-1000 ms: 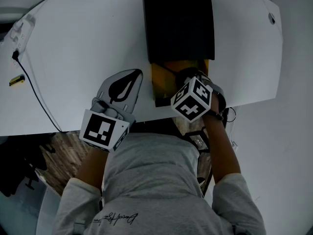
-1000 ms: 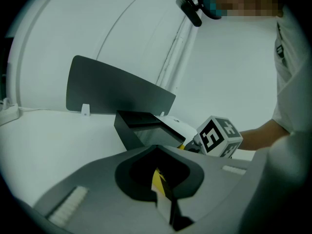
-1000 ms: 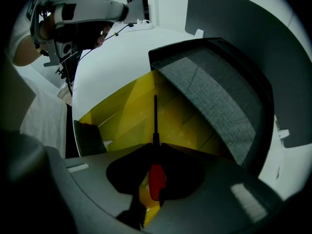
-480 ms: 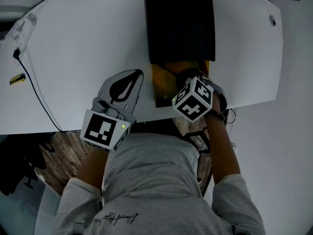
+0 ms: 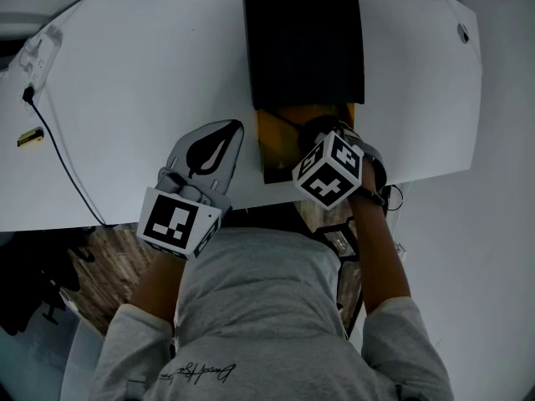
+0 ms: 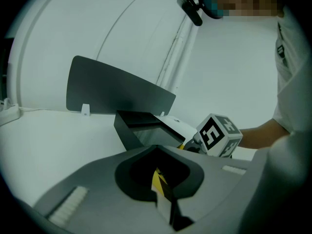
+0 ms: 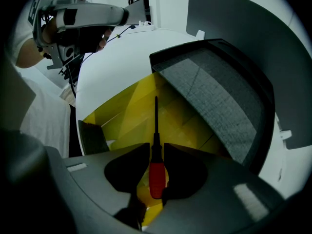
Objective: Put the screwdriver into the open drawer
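The screwdriver (image 7: 156,177) has a red handle and a thin black shaft. My right gripper (image 7: 156,149) is shut on it at the black collar above the handle, with the shaft pointing over the open yellow drawer (image 7: 126,112). In the head view the right gripper (image 5: 322,144) hangs over the drawer (image 5: 272,136), which sticks out of a black cabinet (image 5: 305,40); the tool itself is hidden there. My left gripper (image 5: 219,144) rests on the white table (image 5: 134,82) left of the drawer, jaws together. From the left gripper (image 6: 155,149) view, the cabinet (image 6: 141,128) lies ahead.
A black cable (image 5: 58,153) runs across the table's left side, with a small yellow item (image 5: 29,136) and a white power strip (image 5: 38,44) near that edge. A dark panel (image 6: 117,89) stands behind the cabinet. The person's torso (image 5: 259,307) is against the table's near edge.
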`<state>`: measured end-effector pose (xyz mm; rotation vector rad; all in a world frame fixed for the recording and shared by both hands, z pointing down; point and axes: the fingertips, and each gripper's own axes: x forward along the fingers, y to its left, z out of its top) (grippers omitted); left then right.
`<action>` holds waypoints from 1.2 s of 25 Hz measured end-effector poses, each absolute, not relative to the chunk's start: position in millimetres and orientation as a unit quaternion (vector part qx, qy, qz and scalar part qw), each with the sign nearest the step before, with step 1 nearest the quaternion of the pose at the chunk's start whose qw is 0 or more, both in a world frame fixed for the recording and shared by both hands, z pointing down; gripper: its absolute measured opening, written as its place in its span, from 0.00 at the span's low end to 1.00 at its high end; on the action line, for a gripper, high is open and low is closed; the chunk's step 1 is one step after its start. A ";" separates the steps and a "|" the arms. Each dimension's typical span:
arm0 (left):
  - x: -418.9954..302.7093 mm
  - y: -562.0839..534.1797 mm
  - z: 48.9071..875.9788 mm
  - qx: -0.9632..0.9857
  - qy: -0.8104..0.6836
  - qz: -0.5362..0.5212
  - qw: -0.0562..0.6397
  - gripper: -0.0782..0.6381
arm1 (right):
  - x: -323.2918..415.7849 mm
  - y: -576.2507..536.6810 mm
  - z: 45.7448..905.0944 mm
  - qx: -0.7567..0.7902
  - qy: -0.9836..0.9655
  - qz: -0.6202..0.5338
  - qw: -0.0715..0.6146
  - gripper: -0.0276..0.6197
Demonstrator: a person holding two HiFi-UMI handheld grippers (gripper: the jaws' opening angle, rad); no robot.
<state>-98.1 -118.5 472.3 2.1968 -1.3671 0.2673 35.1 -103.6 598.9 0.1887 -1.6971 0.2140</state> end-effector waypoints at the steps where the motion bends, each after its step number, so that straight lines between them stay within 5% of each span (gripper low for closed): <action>1: -97.9 -118.6 471.8 0.814 -0.507 0.099 0.266 0.11 | 35.1 -103.8 598.0 0.084 -0.749 0.095 0.651 0.21; 17: -87.9 -115.4 450.1 0.822 -0.504 0.104 0.245 0.11 | 33.6 -104.6 562.4 0.121 -0.786 0.116 0.594 0.20; 30: -64.4 -103.9 419.5 0.836 -0.492 0.103 0.219 0.11 | 42.1 -96.3 516.6 0.164 -0.822 0.129 0.531 0.07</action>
